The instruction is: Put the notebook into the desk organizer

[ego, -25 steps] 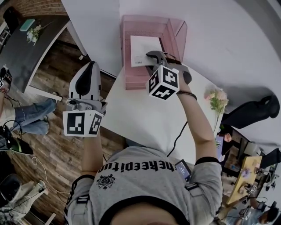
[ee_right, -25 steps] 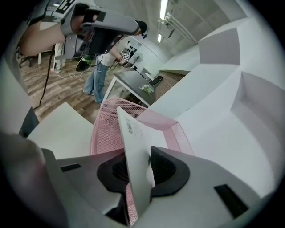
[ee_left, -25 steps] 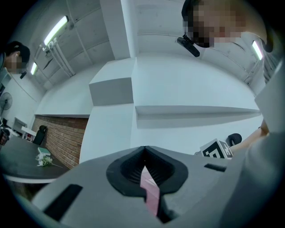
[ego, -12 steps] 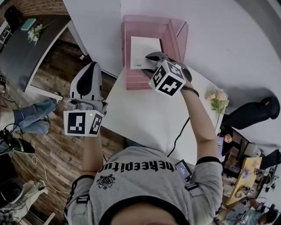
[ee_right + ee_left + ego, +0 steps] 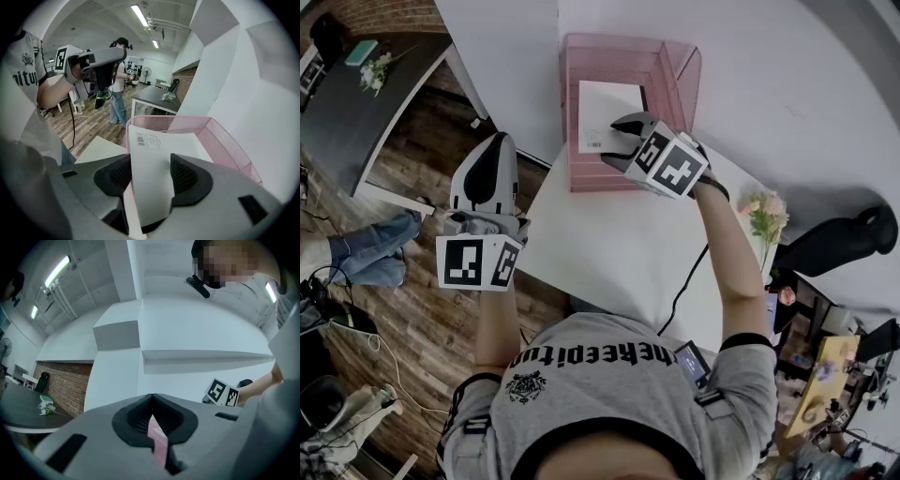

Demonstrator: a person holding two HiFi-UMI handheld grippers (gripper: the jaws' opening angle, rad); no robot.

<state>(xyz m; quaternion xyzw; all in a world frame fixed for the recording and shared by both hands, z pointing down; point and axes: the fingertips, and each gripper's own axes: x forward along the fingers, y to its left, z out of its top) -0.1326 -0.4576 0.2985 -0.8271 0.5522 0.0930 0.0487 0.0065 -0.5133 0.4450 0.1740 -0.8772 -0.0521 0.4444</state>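
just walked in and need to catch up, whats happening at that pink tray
A person works a gripper in each hand. The right gripper is at the pink mesh desk organizer on the white table; its jaws have just been opening around the white notebook, which already lies inside. The left gripper hovers off the table's edge, jaws together.

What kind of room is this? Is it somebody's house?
Probably an office or workshop, not a home: long strip lights on the ceiling, work tables like the white desk and a dark table, and a pink mesh desk organizer holding a notebook.
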